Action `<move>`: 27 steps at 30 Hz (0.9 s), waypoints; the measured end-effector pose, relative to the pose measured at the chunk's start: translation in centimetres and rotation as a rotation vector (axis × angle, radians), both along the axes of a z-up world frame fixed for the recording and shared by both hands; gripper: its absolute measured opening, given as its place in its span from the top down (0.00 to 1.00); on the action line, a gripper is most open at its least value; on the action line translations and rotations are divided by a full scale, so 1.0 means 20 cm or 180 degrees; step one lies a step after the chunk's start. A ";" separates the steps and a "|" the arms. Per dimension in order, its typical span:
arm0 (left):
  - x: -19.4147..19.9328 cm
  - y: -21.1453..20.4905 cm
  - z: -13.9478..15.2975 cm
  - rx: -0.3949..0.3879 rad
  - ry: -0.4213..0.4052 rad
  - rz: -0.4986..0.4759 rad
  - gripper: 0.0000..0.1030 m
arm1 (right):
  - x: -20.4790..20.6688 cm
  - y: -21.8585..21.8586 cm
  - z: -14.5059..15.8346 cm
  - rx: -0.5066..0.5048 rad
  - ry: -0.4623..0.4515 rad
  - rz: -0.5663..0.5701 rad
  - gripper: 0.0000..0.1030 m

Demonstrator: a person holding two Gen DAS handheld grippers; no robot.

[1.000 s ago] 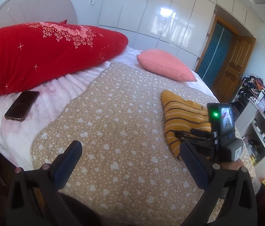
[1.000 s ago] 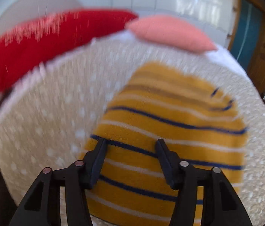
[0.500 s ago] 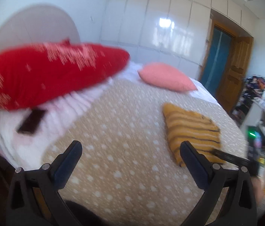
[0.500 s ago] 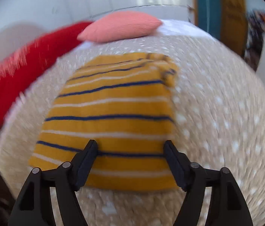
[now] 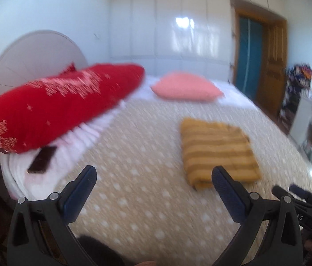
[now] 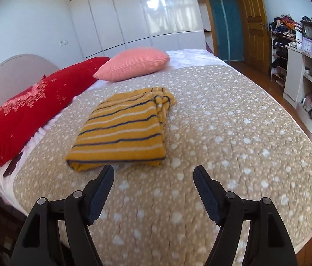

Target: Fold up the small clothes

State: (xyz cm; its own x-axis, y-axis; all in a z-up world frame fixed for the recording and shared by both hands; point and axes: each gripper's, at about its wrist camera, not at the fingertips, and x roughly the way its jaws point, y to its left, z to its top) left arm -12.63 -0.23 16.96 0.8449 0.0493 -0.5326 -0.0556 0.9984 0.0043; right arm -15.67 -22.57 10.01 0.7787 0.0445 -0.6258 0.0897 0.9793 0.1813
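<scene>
Pulling back from the folded mustard-yellow knit garment with navy and white stripes [image 6: 122, 130], the right gripper [image 6: 153, 177] now hovers just short of it, fingers wide and empty, where a second ago they straddled its hem. The left gripper [image 5: 153, 177] hangs alongside, fingers wide. The garment lies on the bed's beige dotted quilt [image 6: 233, 133], near a long red bolster [image 6: 29, 108] and pink pillow [image 6: 133, 63].

The little mustard-yellow striped top [image 6: 122, 130] sat folded into a neat rectangle, flat on the bed, with thin navy and white stripes across it. It lay just ahead and left of the right gripper [image 6: 153, 177], not touching it, bunched thicker at its far end.
</scene>
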 end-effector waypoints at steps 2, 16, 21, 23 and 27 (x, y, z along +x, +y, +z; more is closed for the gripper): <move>0.01 -0.09 -0.05 0.0178 0.0192 -0.0044 0.00 | -0.03 0.01 -0.01 -0.0040 0.0041 -0.0001 0.24; -0.04 -0.34 -0.22 0.0589 0.0497 -0.0409 0.00 | -0.06 -0.03 -0.12 -0.0030 0.0253 -0.0130 0.23; -0.02 -0.31 -0.24 0.0523 0.0572 -0.0392 0.00 | -0.05 0.01 -0.13 -0.0048 0.0290 -0.0076 0.23; -0.02 -0.30 -0.24 0.0503 0.0590 -0.0390 0.00 | -0.04 0.03 -0.13 -0.0061 0.0296 -0.0044 0.23; -0.02 -0.29 -0.25 0.0475 0.0616 -0.0400 0.00 | -0.04 0.07 -0.14 -0.0100 0.0309 0.0011 0.22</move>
